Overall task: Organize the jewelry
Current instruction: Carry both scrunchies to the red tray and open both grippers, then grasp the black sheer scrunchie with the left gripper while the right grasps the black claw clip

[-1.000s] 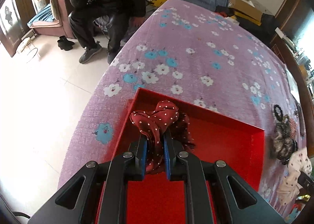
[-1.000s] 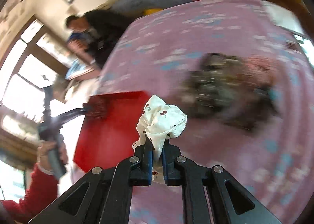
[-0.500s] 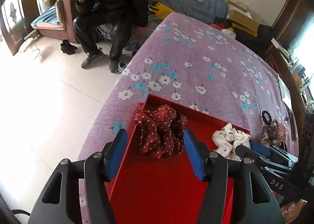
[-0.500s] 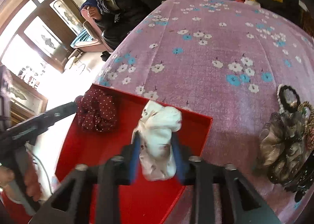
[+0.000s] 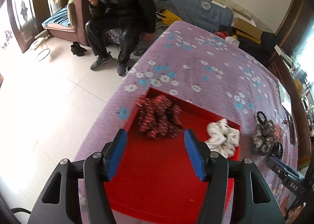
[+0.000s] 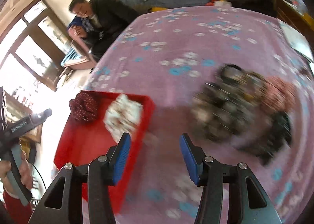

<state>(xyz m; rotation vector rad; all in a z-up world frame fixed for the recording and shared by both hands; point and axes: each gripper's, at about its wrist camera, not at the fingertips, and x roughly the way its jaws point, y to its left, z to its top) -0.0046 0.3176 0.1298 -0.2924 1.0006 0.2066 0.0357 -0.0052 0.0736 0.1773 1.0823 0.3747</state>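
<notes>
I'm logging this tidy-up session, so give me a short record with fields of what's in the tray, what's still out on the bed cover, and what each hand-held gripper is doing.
tray: red tray on the purple floral bed cover
in tray: dark red dotted scrunchie at one far corner, white scrunchie at the other
still outside: pile of hair ties on the cover beside the tray
left hand-held gripper: open, nothing between its jaws
right hand-held gripper: jaws opening, nothing between them
bystander: person seated beyond the bed

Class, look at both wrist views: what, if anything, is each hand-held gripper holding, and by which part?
Nothing. The left hand-held gripper is open; the right hand-held gripper is opening, with nothing between its jaws. Both scrunchies lie in the red tray.
</notes>
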